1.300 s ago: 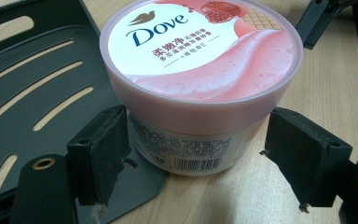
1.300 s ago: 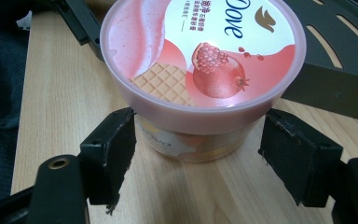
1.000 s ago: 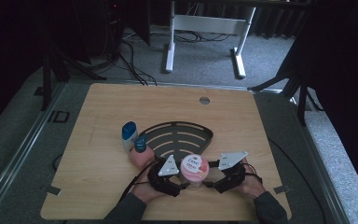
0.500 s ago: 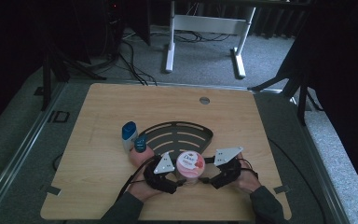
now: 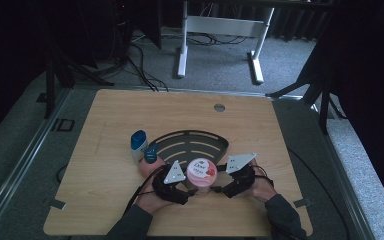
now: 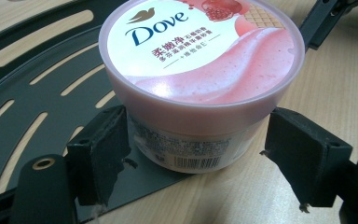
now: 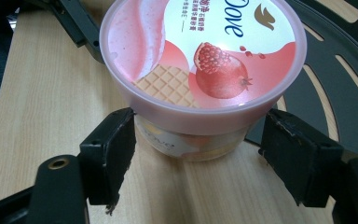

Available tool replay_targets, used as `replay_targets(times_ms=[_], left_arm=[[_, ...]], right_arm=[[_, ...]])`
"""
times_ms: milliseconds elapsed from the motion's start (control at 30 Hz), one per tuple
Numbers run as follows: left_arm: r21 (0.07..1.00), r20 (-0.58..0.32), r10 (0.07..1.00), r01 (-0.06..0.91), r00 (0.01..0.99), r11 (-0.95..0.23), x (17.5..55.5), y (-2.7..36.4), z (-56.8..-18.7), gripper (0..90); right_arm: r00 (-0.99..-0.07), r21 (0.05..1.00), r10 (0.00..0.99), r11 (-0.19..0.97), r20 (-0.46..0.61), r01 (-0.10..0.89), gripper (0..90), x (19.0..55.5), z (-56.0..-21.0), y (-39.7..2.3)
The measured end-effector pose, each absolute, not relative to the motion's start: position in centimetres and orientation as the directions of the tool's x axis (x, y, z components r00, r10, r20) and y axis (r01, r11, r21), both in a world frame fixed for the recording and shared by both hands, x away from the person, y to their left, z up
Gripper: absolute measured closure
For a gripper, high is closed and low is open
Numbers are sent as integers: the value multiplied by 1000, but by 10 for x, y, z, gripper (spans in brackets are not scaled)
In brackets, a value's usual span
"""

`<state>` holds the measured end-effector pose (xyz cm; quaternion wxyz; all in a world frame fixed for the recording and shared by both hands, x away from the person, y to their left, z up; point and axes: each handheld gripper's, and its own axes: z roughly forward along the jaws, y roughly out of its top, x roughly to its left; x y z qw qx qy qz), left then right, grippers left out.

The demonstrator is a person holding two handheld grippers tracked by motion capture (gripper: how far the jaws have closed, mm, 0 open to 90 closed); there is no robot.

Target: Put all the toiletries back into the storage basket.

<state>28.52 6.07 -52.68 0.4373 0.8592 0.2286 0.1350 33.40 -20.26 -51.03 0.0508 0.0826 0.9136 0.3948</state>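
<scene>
A pink Dove jar (image 5: pixel 200 172) with a white and pink lid stands upright at the front edge of a black slotted tray (image 5: pixel 192 142), partly on it and partly on the wood. My left gripper (image 5: pixel 182 190) comes at it from the left and my right gripper (image 5: pixel 226 186) from the right. In the left gripper view the jar (image 6: pixel 200 70) stands between the jaws of my left gripper (image 6: pixel 198 149), with a gap at the right pad (image 6: pixel 303 158). In the right gripper view my right gripper (image 7: pixel 198 149) straddles the jar (image 7: pixel 203 60) the same way. Both are open.
A blue-capped white bottle (image 5: pixel 138 141) and a pink bottle with a blue cap (image 5: pixel 150 156) stand left of the tray. The wooden table (image 5: pixel 280 130) has a round grommet (image 5: pixel 219 107) near its far edge. A white desk frame (image 5: pixel 220 30) stands on the floor beyond.
The jar and both grippers have shifted slightly left and away, toward the tray. The jaws stay around the jar.
</scene>
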Motion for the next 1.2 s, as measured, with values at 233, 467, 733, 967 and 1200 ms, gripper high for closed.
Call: replay_targets(times_ms=[233, 467, 733, 967, 1200], left_arm=[[810, 36, 531, 287, 847, -512, 289, 61, -526, 219], [804, 54, 553, 292, 831, -517, 291, 61, -525, 219], [810, 61, 585, 303, 809, -503, 292, 57, -526, 219], [809, 71, 606, 309, 792, -499, 293, 54, -527, 219], [810, 67, 628, 325, 776, -488, 295, 50, -529, 219]], right_arm=[[-982, 726, 187, 679, -26, 110, 262, 342, -510, -199], [-983, 726, 181, 678, -16, 113, 261, 350, -512, -196], [-983, 726, 182, 678, -21, 110, 258, 355, -512, -196], [-983, 724, 183, 680, -22, 111, 258, 360, -513, -196], [-981, 718, 193, 686, -18, 122, 258, 364, -513, -197]])
